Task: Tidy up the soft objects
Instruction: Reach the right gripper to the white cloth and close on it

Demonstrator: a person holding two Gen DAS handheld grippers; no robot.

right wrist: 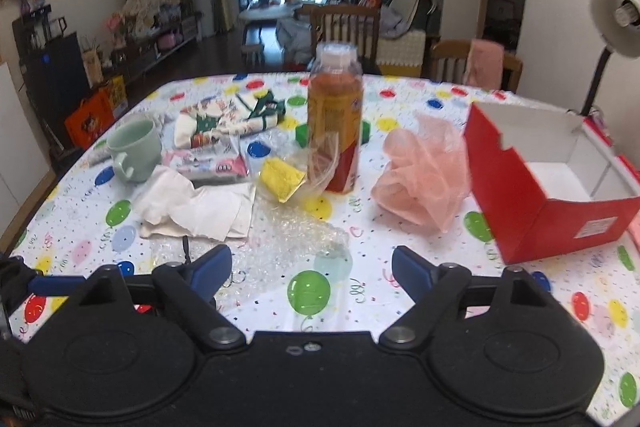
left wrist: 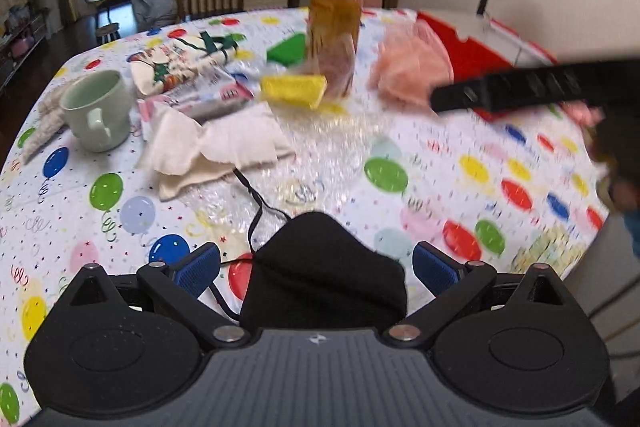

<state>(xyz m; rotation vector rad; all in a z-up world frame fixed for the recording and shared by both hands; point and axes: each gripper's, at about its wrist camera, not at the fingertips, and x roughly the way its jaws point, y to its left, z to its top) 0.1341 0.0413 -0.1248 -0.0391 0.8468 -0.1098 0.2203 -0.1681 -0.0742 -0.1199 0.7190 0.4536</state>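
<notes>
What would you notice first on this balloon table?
Probably the big red box, open and empty at the right side of the table, with the fluffy pink mesh puff just left of it. The tall bottle of amber drink stands in the middle, and a black face mask lies between the left gripper's open fingers.

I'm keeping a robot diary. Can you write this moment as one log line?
left hand-held gripper: open around black mask | right hand-held gripper: open, empty | red box: empty | pink mesh: on table

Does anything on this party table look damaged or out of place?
Yes. The red box has a jagged, torn edge on its near left wall. A drink bottle and a green mug stand among soft things such as the pink mesh puff.
</notes>
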